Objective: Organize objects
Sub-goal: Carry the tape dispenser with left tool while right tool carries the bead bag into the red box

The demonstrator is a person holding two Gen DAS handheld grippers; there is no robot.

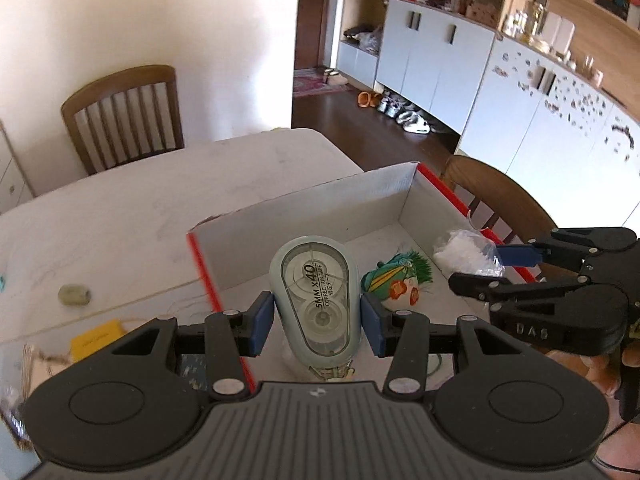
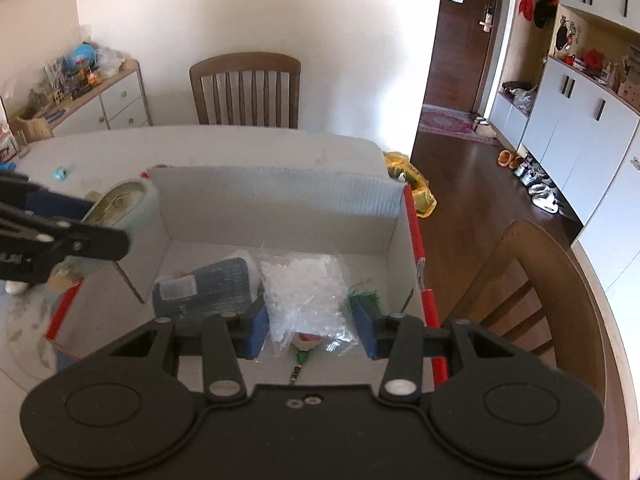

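Both grippers carry loads over the box (image 1: 304, 208): left gripper (image 1: 317, 322) pinching correction tape (image 1: 314, 300), right gripper (image 2: 310, 326) pinching plastic bag (image 2: 304, 292); lowering and release judged next.

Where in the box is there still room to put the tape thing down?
Bare floor lies along the box's far wall, behind the dark pouch and the bag of white bits. The near right corner is crowded: the bag and a green toy.

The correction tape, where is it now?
In the left wrist view, the correction tape sits between the left gripper's pads, above the cardboard box, near its left wall.
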